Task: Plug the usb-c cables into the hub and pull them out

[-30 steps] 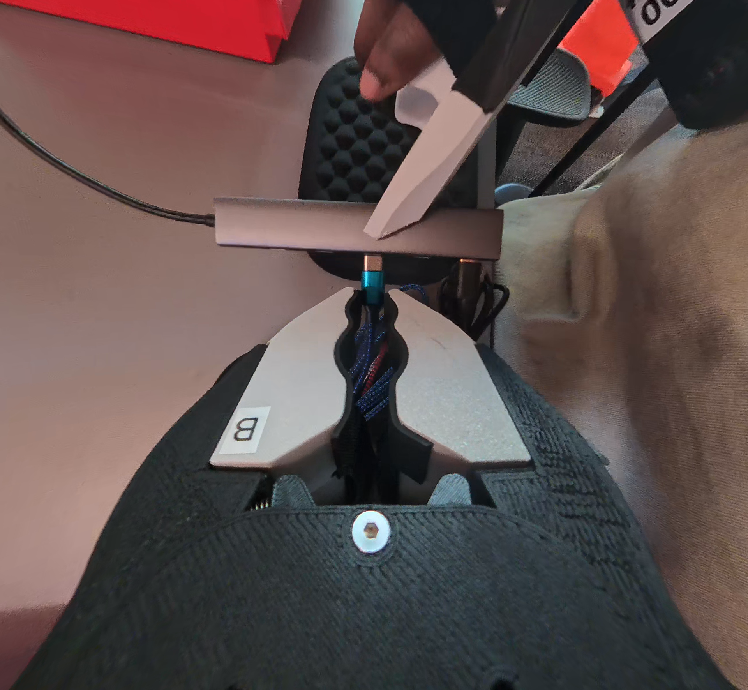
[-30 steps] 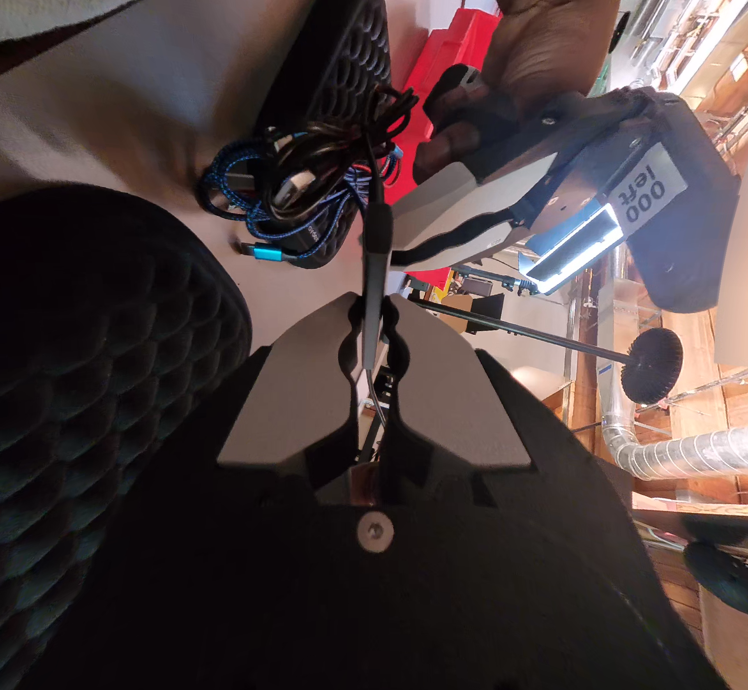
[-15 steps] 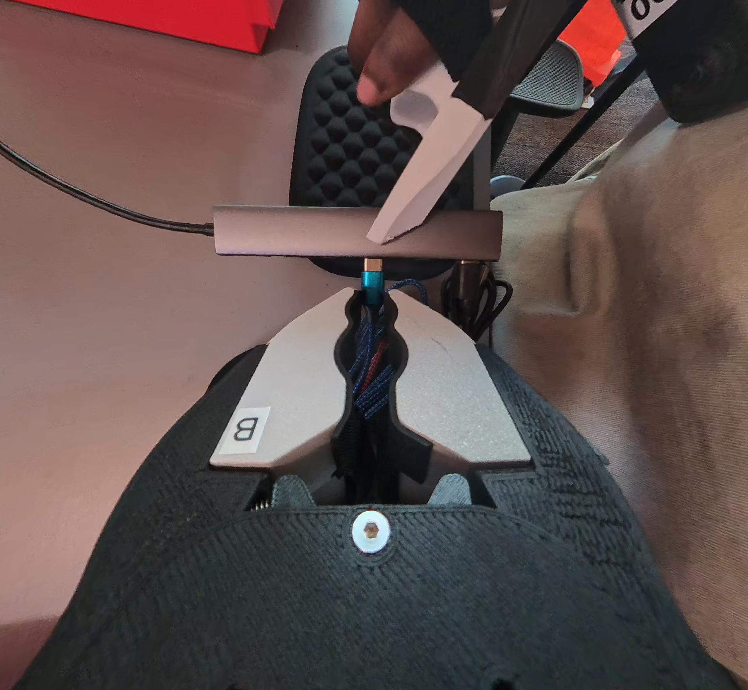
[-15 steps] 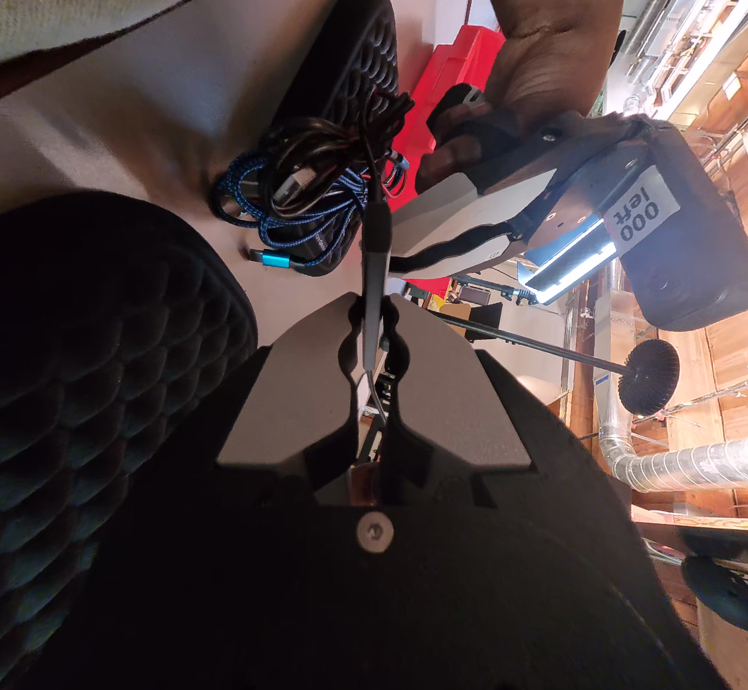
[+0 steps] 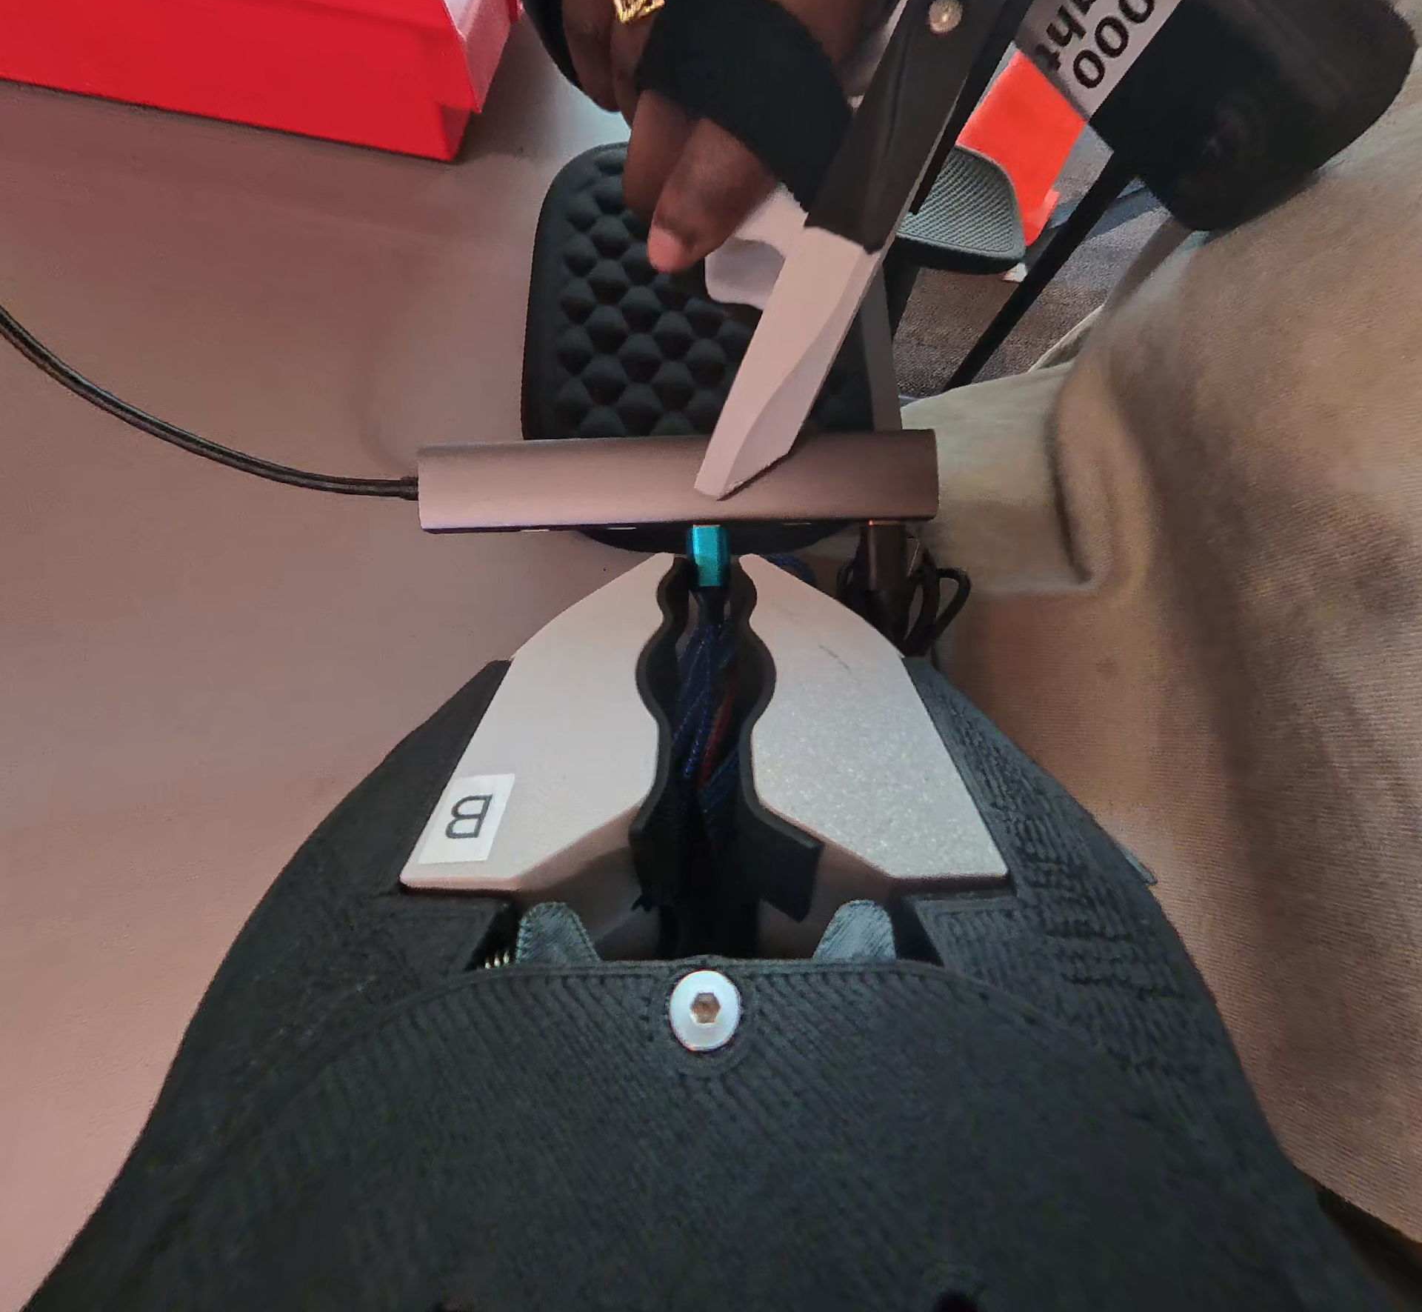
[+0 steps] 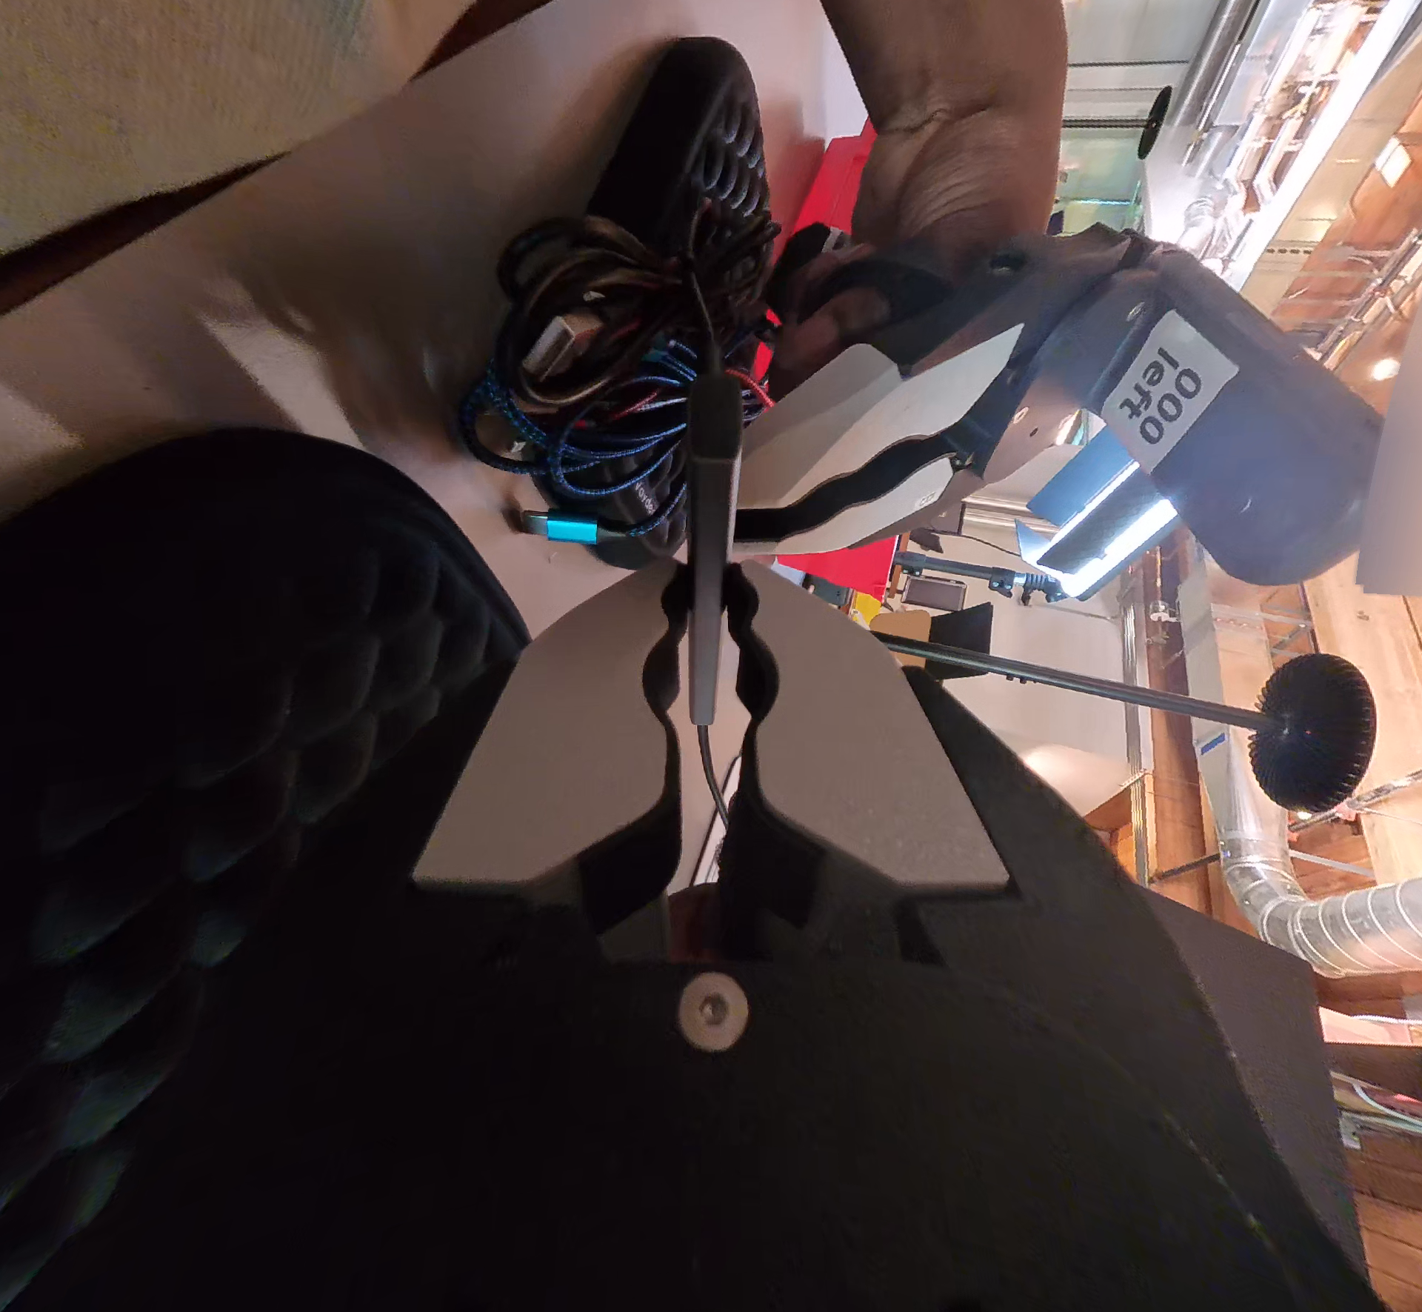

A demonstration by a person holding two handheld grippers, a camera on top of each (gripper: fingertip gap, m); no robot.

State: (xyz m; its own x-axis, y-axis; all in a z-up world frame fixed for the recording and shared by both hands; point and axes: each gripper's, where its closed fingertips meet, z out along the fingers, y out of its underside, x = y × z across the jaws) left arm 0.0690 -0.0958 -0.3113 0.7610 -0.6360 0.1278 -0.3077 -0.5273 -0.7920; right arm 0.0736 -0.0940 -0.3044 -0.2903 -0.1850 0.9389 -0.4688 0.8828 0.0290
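A grey hub (image 5: 585, 484) lies crosswise in front of me, seen edge-on in the right wrist view (image 6: 709, 505). My right gripper (image 6: 712, 575) is shut on the hub; one of its fingers (image 5: 792, 351) comes down onto the hub from above. My left gripper (image 5: 706, 571) is shut on the teal plug (image 5: 706, 553) of a blue braided USB-C cable (image 5: 704, 705). The plug's shell sits against the hub's near side, its metal tip hidden inside. The left gripper also shows in the right wrist view (image 6: 777, 528), beside the hub.
A tangle of spare cables (image 6: 615, 382) with another teal plug (image 6: 569, 528) lies on a black dimpled pad (image 5: 639, 344). The hub's black lead (image 5: 154, 421) runs left. Red bins (image 5: 231, 5) stand at the back left. Beige fabric (image 5: 1193, 621) fills the right. Left and right tips are no more than a few centimetres apart.
The teal plug has moved forward into the hub; its bare metal tip, visible before, is now hidden. The right gripper still holds the hub, and the right hand has moved slightly.
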